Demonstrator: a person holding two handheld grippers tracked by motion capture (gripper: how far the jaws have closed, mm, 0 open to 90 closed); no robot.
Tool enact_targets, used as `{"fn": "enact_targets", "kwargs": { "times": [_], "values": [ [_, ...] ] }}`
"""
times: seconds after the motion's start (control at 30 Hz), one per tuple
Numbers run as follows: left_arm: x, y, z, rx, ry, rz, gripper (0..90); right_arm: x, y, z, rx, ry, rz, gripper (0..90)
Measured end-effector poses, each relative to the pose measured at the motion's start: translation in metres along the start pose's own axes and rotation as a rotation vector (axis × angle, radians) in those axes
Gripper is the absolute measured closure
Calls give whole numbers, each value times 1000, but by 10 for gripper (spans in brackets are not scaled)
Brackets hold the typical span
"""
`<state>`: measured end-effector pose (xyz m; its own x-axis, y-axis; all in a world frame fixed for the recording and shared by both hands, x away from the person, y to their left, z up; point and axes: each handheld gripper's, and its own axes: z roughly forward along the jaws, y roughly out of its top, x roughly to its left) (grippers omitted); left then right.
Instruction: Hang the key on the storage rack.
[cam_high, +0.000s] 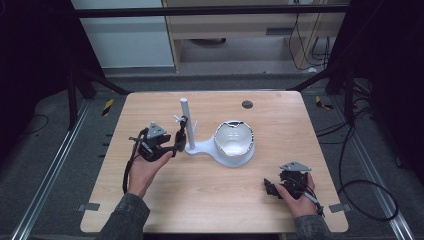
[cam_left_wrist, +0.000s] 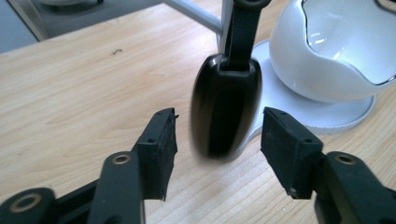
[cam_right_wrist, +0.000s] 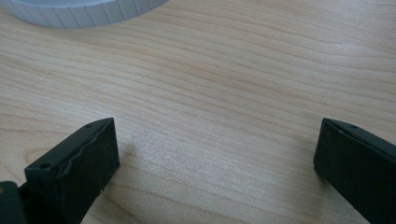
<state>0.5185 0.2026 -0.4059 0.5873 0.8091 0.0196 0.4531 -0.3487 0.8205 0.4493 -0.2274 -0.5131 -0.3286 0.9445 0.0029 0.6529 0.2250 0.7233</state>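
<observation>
Right, I take the white stand (cam_high: 212, 146) as my landmark, sitting near the middle of the wooden table (cam_high: 210, 200). My left gripper (cam_high: 176, 142) is just to its left, pointing at the upright pole (cam_high: 187, 122). A black key fob (cam_left_wrist: 225, 109) hangs by its strap (cam_left_wrist: 243, 32) from a peg on that pole, and it sits between my left jaws, which are parted a little wider than the fob, with a visible gap on each side; the pads do not press on it. The fob looks slightly blurred. The white bowl (cam_high: 234, 138) of the stand is on the far side of the pole, close by. My right gripper (cam_high: 270, 188) rests well apart from the stand, near the table's front right edge, jaws wide open on bare wood. Between stand and right gripper the tabletop gives free room.
</observation>
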Motion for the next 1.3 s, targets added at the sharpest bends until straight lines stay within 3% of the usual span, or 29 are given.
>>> {"fn": "enact_targets", "kwargs": {
  "times": [0.2,0.6,1.13,1.3],
  "values": [
    [-1,5,-9,1,3,18,336,0,0,0,0,0,0,5],
    [1,-6,-18,87,2,51,77,0,0,0,0,-1,-1,5],
    [22,-61,-12,215,53,78,61,0,0,0,-2,-3,-3,5],
    [30,-77,-10,233,57,50,62,0,0,0,-2,-3,-1,5]
  ]
}}
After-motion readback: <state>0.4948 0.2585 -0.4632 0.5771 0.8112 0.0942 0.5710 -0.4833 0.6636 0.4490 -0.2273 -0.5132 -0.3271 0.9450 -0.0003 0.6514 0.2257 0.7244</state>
